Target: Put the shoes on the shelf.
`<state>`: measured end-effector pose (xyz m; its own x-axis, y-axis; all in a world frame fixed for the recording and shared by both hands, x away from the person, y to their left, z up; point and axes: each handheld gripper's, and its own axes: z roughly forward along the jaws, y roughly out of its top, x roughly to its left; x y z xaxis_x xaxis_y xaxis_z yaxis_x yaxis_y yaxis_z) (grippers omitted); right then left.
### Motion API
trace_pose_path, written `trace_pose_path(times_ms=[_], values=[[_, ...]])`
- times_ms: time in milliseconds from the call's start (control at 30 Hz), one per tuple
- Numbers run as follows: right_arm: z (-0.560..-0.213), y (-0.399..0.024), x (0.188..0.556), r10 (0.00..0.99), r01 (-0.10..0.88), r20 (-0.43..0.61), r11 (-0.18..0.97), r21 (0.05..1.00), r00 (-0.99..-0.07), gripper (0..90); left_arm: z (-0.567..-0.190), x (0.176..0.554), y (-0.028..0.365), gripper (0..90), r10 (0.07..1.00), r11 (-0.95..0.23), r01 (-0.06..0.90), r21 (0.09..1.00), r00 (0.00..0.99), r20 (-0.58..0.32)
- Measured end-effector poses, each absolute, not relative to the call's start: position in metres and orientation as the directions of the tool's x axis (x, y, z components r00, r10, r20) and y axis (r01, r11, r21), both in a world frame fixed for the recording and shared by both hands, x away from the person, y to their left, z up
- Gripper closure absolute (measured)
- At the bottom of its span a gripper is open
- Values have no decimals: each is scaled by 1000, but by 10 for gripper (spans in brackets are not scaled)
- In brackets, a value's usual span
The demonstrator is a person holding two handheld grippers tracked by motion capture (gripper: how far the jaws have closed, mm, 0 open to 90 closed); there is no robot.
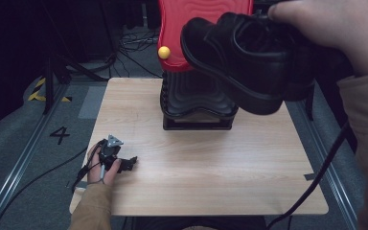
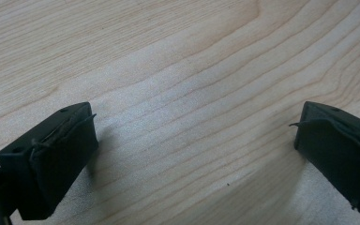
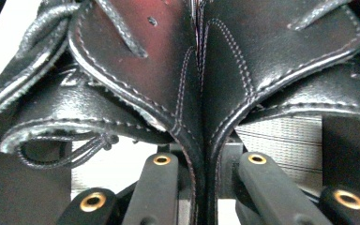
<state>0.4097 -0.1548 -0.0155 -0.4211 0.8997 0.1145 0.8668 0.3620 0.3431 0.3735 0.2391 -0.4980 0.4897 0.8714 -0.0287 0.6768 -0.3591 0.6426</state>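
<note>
You have the pair of black shoes (image 1: 239, 57) pinched in your right hand-held gripper (image 3: 201, 159) above the red-lidded box (image 1: 196, 72), setting down left; your left hand-held gripper (image 1: 117, 160) rests spread beside it on the counter (image 1: 211, 167).

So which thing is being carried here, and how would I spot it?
Start at the red and black stand at the far edge of the wooden table. In the air just right of it hangs a glossy black leather shoes pair, pinched together by the right tool, the only footwear around.

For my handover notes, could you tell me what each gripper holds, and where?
The right gripper pinches a pair of black shoes by their inner walls; the left gripper holds nothing.
</note>
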Motion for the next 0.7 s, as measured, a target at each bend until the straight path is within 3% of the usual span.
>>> trace_pose_path(times_ms=[433, 700], values=[[11, -134, 463, 940, 874, 113, 251, 416, -323, 825, -499, 374, 239, 0, 873, -357, 673, 649, 488, -26], [11, -121, 491, 951, 852, 89, 220, 475, -295, 825, -499, 374, 239, 0, 873, -356, 672, 649, 488, -26]])
